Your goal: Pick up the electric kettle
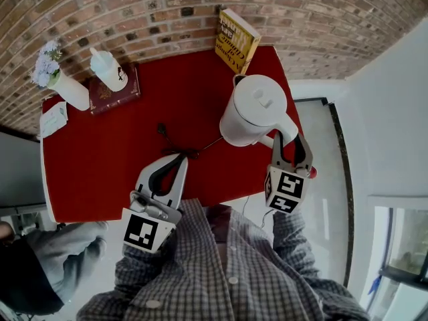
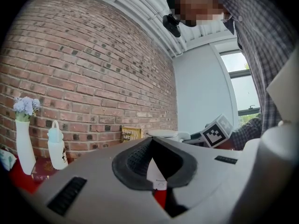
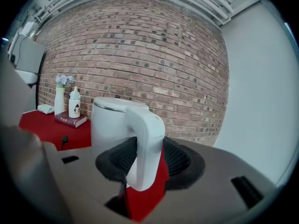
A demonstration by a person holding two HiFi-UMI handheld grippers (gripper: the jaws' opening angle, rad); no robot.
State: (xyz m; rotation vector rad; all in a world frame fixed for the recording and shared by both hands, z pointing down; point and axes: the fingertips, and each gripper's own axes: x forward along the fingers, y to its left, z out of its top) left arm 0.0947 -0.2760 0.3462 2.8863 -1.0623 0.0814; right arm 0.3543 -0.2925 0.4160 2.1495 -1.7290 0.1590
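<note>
Kettle (image 1: 251,112) upright on the right part of the red table (image 1: 100,172), its handle (image 3: 147,139) between the right gripper's (image 1: 289,140) parted jaws.

The jaws stand wide, one on each side of the handle and not closed on it; red table shows between the handle and one pad. A cord (image 1: 180,149) lies on the table left of the kettle. The left gripper (image 1: 181,160) hovers over the table's near edge, tips together with nothing between them. A yellow book (image 1: 234,40) leans on the brick wall behind the kettle; a vase (image 1: 63,85) and bottle (image 1: 108,69) stand far left.
</note>
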